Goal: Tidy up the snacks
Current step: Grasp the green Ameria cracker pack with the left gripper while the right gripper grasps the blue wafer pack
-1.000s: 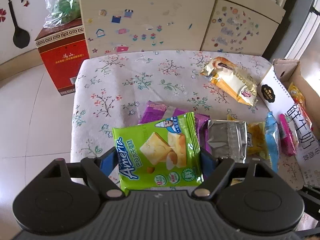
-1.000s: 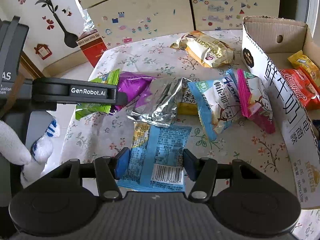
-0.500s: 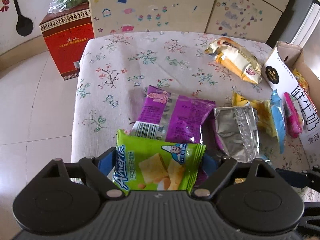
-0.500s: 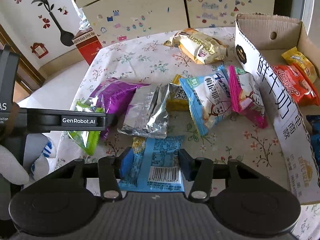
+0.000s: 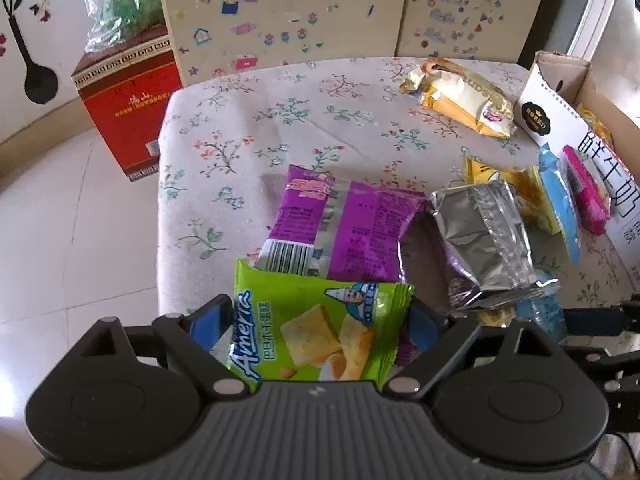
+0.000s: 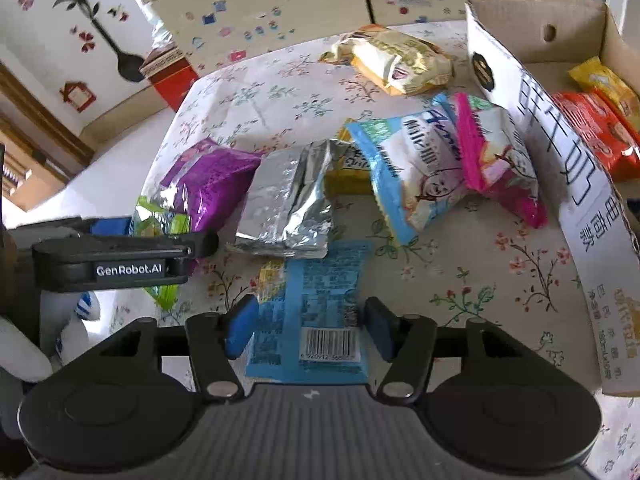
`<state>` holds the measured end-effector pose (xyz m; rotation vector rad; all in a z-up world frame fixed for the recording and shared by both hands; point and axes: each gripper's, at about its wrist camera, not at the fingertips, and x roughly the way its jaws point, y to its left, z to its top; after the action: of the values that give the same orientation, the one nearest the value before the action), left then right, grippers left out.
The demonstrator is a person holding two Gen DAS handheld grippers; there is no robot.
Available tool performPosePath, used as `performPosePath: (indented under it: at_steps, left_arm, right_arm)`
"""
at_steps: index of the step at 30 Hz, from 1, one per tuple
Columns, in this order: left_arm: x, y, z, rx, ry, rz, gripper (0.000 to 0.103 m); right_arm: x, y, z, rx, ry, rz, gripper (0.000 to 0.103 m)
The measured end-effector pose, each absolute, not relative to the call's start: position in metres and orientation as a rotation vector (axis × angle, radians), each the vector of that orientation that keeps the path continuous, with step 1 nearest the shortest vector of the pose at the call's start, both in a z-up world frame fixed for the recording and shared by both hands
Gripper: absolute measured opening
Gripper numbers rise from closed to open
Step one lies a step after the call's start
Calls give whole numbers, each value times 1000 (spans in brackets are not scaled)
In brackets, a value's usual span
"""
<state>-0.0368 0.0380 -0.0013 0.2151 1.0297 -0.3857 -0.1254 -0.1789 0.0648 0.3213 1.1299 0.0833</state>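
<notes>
My left hand-held gripper point(image 5: 320, 322) has just been opening; the glossy green "Ameria" packet point(image 5: 316, 336) sits loose between its jaws on the floral-cloth surface point(image 5: 248, 140). My right hand-held gripper point(image 6: 310, 326), jaws just widened, brackets a flat blue barcoded packet point(image 6: 316, 312), pads apart from it. A crinkled silver foil pouch point(image 6: 286, 204) lies near.

A red cardboard box with a gold key-pattern rim point(image 5: 128, 108) stands on the pale tiled floor point(image 5: 60, 240). On top of it lies a clear plastic bag of greens point(image 5: 120, 16); just right of it rises a cream sticker-covered cabinet point(image 5: 288, 20).
</notes>
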Motion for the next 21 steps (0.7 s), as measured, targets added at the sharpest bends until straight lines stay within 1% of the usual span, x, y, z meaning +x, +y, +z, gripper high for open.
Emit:
performPosePath:
  at_steps: [5,10,13,16,18,19,21]
  left_arm:
    - [-42,42,1,233,1008,-407,93]
    - [-50,39,-5,303,1003,-435,97]
    - [-50,40,-5,301,1002,-438,98]
    - [-51,42,-4,284,1011,-450,94]
    - [-52,44,-3,257,1023,-466,83]
    - [-54,45,-2,245,1027,-465,81]
    - [-58,45,1,245,1026,-459,73]
  right_arm:
    - [-126,-162,64,215,1125,98,72]
    - [-125,-151,63,125,1120,91,72]
    - [-125,-145,62,74,1114,88,69]
    - [-124,-146,61,42,1110,86,63]
    - [-123,-148,61,45,1111,88,62]
    - [-121,-148,61,49,1112,89,60]
    - [-123,-149,61,58,1114,91,60]
